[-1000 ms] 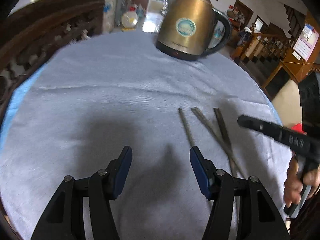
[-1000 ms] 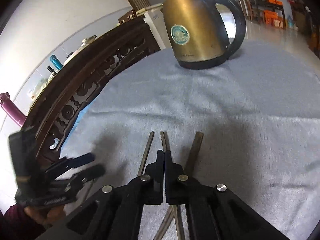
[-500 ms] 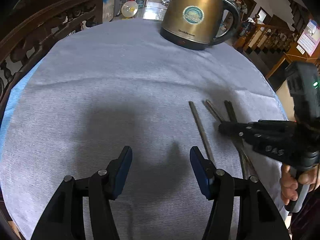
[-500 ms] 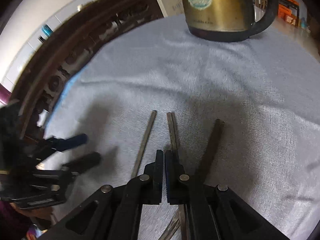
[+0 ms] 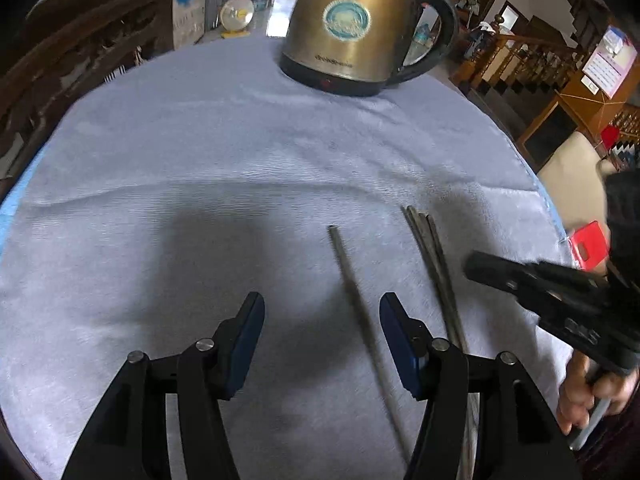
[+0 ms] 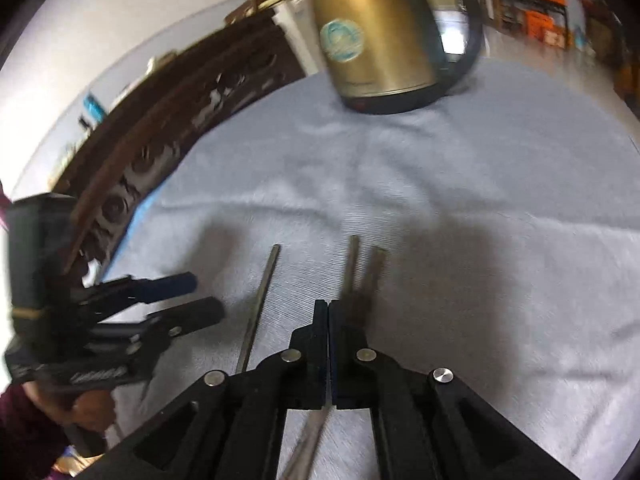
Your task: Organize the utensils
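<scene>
The lone chopstick (image 5: 362, 308) lies on the cloth (image 5: 200, 184) lengthwise between the spread fingers of the left gripper (image 5: 322, 320), the nearer one (the right gripper (image 6: 328, 312), pressed together, hovers over the paired chopsticks (image 5: 434, 256)).

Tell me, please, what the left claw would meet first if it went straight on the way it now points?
Most likely the pale blue-grey tablecloth itself, as the open left claw tilts down at it. The single thin dark metal chopstick lies between its fingers, right of centre. Beyond, the brass-coloured electric kettle stands roughly ahead; depth is uncertain.
</scene>
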The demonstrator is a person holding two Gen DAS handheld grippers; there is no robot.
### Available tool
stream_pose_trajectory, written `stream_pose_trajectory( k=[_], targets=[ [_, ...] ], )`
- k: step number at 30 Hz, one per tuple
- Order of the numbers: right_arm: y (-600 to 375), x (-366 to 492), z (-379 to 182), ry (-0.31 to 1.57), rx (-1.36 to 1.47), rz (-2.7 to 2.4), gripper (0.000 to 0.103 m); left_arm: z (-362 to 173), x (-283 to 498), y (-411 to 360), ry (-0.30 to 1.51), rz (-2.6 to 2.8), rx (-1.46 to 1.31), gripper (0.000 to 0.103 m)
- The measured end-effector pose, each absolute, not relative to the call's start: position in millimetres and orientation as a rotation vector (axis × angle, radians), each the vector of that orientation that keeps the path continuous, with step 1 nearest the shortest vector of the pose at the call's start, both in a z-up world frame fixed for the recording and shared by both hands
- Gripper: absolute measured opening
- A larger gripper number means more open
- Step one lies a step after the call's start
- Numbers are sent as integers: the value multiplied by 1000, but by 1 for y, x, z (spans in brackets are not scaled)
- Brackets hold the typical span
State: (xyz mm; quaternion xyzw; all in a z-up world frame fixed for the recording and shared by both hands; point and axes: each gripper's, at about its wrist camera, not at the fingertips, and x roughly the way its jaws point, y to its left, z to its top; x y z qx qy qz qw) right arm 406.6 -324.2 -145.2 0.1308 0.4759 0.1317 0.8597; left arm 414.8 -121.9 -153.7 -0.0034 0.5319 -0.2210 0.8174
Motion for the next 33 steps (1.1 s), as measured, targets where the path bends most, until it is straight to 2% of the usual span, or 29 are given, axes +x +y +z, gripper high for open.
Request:
stream_pose_trajectory(
  k=[6,10,12,14,16,21,24,27,28,29,30,33],
  targets=[
    [-357,386,-149,1003,386,255,4,-164,431,-145,1187,-412,4,60],
    [-370,384,-152,1011,461,234,5,-164,430,-159,1157,-383,82,22],
    [-374,385,-154,1021,481,223,8,-163,425,-167,1120,-392,146,11],
    [-373,386,-156,1037,480,222,35,-163,419,-170,1096,-400,175,9],
    [-369,385,-154,1028,459,220,50,-162,416,-167,1089,-414,165,8],
    [-342,391,-145,994,370,243,50,-157,408,-150,1068,-422,136,6],
    [-320,400,-145,990,285,227,42,-149,405,-140,1039,-426,114,6],
    [-302,413,-153,1036,184,171,40,-140,402,-130,1016,-422,108,6],
    [-297,417,-159,1064,165,156,37,-137,400,-128,1010,-423,109,6],
    [-295,419,-163,1078,153,150,28,-138,401,-130,1006,-421,114,6],
    [-294,419,-164,1086,125,129,25,-137,400,-129,1002,-421,117,6],
    [-314,412,-159,1035,85,-31,24,-138,400,-128,997,-428,117,6]
  ],
)
